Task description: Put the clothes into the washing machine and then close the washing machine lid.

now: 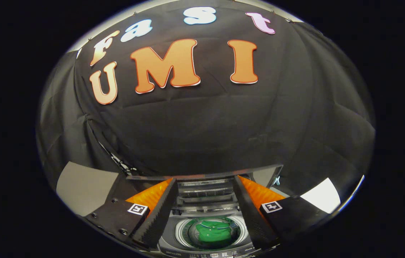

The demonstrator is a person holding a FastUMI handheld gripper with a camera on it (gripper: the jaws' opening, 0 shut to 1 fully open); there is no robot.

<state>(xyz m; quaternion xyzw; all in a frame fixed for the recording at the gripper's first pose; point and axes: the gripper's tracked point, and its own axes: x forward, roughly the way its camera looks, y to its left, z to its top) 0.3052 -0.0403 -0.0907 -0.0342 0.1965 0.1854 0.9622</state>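
- The black two-finger gripper (205, 215), with orange sides and ridged inner pads, has its fingers spread well apart and nothing between them touching either pad.
- Seen through that gap, beyond and below the fingertips, is the grey top-loading washing machine (168, 229) with its round drum opening.
- A bright green piece of clothing (214, 232) sits bunched up inside the drum, roughly in the middle of the opening, not touching the gripper at all.
- The grey washing machine lid (206, 191) is up, folded back behind the drum opening, just past the fingertips.
- Behind the machine hangs the black cloth wall (206, 129) of the booth, wrinkled and draped.
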